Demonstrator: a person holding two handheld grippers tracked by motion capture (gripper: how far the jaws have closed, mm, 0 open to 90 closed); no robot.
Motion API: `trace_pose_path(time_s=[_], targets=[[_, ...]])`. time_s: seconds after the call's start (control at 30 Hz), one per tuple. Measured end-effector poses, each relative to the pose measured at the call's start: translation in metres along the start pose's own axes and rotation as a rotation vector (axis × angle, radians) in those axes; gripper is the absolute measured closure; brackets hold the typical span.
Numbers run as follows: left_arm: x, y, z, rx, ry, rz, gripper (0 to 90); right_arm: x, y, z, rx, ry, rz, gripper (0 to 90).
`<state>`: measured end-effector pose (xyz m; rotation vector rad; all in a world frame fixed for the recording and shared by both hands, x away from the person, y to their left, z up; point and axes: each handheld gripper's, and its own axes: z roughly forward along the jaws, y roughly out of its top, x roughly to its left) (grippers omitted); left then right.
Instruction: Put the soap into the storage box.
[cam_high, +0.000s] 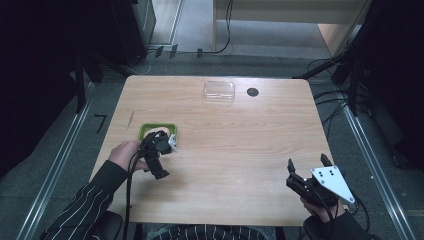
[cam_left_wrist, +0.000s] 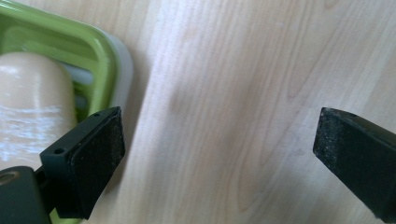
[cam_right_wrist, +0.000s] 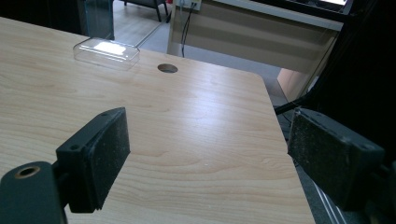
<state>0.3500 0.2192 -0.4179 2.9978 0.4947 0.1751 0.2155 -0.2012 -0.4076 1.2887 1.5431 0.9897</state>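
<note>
Wooden table (cam_high: 240, 150) holds a green tray (cam_high: 145, 131) with a tan thing inside, and the left hand-held gripper (cam_high: 161, 150) hangs open just beside it, maybe about to grab, while the right hand-held gripper (cam_high: 310, 167) waits open far from the tray.

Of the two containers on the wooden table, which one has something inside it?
The green rectangular tray by the left gripper, on the table's left side: it holds a beige rounded object. The clear plastic rectangular container at the far edge looks empty.
</note>
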Motion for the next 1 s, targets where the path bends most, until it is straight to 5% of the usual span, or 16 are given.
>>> trace_pose_path(time_s=[0.53, 1.0], targets=[[-0.032, -0.010, 0.010, 0.014, -0.039, -0.003, 3.0, 0.000, 0.000, 0.000, 0.000, 0.002, -0.006, 13.6], [-0.036, -0.006, 0.014, 0.032, -0.060, 0.014, 3.0, -0.001, -0.001, 0.001, 0.003, 0.001, 0.000, 13.6]])
